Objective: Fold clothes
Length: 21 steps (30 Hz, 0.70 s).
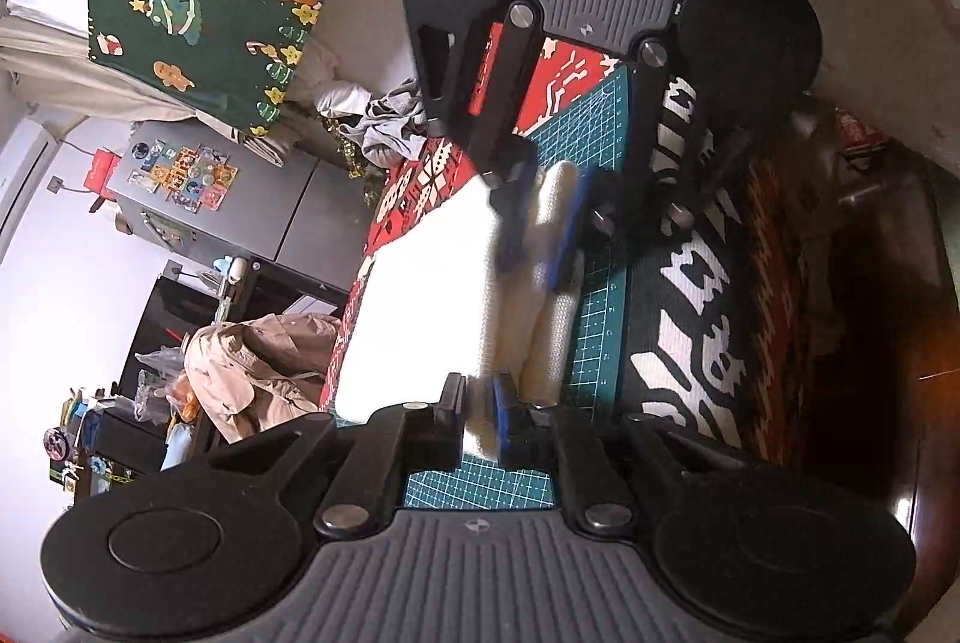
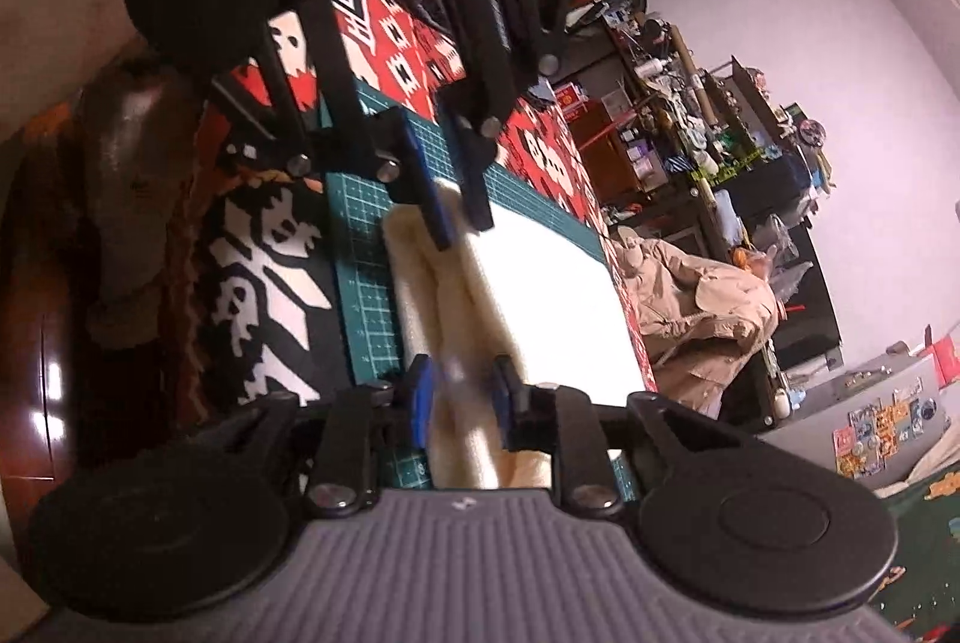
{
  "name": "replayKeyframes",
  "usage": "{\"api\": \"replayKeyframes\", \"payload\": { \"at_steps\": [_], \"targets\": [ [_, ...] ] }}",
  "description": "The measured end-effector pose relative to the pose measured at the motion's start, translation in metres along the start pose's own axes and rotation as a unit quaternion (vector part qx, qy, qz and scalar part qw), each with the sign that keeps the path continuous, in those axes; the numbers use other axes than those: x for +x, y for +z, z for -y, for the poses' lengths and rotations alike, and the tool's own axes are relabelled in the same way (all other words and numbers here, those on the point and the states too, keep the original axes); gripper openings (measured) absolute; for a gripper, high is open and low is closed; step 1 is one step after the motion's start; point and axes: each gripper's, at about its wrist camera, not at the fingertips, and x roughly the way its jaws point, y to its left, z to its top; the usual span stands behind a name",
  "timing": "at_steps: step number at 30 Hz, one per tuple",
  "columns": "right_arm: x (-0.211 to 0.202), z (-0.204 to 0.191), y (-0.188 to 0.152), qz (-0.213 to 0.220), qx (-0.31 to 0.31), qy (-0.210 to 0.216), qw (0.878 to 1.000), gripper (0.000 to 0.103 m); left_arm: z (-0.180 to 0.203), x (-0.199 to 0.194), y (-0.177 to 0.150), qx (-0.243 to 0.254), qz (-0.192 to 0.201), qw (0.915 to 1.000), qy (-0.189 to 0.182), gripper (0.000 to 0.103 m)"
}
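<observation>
Left gripper [image 1: 480,418] had its 2 blue pads pinched on one end of the cream garment [image 1: 543,295]. Facing it, the right gripper [image 2: 459,400] clamped the other end, jaws nearly closed on the cloth. The garment lay rolled lengthwise on the green cutting mat [image 1: 600,283], beside the red patterned cloth [image 1: 414,199] and the grey fridge [image 1: 240,199] beyond.

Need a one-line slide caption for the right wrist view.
Both claws, right and left, meet over a rolled cream cloth on a green cutting mat.
</observation>
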Motion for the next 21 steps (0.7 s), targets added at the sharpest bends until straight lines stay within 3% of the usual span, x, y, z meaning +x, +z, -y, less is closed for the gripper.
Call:
{"api": "replayKeyframes", "payload": {
  "at_steps": [1,12,21],
  "targets": [
    [0.002,0.001,-0.001,-0.005,0.002,0.001,1.0,0.009,0.0,0.0,0.0,-0.001,0.0,1.0,-0.001,0.011],
    [-0.015,0.019,-0.036,-0.024,0.012,0.006,1.0,0.006,0.001,0.0,-0.001,-0.004,-0.001,1.0,-0.003,0.011],
    [-0.049,0.026,-0.054,-0.036,0.088,0.005,0.995,0.006,0.002,0.0,-0.001,0.0,0.0,1.0,0.002,0.012]
  ]
}}
